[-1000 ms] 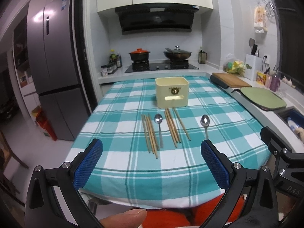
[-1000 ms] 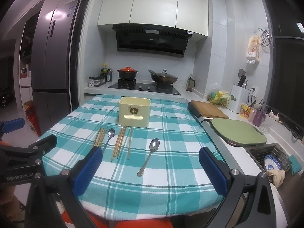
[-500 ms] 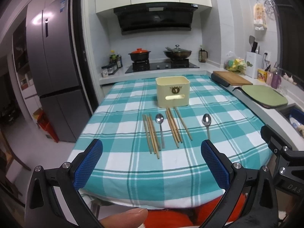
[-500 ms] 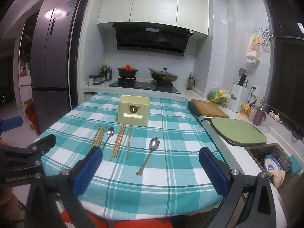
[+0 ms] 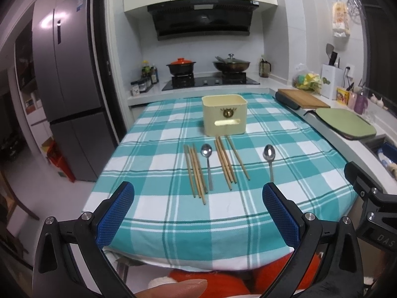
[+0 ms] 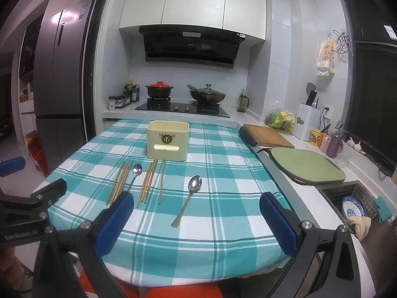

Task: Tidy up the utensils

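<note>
A cream utensil holder (image 5: 224,114) (image 6: 168,141) stands on the teal checked tablecloth (image 5: 285,139). In front of it lie a left bundle of wooden chopsticks (image 5: 195,172) (image 6: 119,182), a spoon (image 5: 208,162) (image 6: 134,175), a second chopstick bundle (image 5: 227,160) (image 6: 149,181) and a second spoon (image 5: 269,160) (image 6: 189,198). My left gripper (image 5: 198,213) is open and empty, above the table's near edge. My right gripper (image 6: 193,219) is open and empty, near the second spoon's handle.
A stove with a red-lidded pot (image 5: 181,65) and a wok (image 5: 232,65) is behind the table. A wooden board (image 6: 266,137), green mat (image 6: 306,165) and sink (image 6: 352,203) run along the right counter. A fridge (image 5: 67,94) stands left.
Both grippers have edged forward and tilted slightly, so the table sits a little lower in view. Nothing on the table has moved.
</note>
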Tool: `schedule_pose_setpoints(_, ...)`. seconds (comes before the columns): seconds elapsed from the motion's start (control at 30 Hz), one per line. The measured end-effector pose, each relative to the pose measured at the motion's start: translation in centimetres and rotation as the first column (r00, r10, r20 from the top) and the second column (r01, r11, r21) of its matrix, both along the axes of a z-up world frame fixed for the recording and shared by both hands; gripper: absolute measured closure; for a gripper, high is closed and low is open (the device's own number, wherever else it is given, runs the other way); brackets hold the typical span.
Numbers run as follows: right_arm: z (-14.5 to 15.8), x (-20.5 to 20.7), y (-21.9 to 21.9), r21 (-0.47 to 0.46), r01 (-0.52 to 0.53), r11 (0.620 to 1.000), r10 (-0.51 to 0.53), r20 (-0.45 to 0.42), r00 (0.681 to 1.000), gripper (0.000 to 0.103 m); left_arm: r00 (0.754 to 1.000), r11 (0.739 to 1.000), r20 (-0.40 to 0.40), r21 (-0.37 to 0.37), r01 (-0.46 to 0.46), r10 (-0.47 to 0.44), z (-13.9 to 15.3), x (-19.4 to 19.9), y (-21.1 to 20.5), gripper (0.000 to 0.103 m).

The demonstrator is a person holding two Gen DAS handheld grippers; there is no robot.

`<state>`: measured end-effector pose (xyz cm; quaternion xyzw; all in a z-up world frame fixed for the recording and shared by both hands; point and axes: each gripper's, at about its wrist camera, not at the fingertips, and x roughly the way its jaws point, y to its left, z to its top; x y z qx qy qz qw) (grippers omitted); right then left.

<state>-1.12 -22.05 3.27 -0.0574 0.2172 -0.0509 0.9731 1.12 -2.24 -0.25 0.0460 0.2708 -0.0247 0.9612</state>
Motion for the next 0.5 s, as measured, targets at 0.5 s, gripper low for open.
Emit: schedule_pose_setpoints(0.5,-0.57,0.4,-0.51,0.002,0.018,1.0,-0.018,-0.014,1.0,0.0,1.0,1.0,-0.022,0.003,0.009,-0.008,-0.52,0.66,-0.37,0.0)
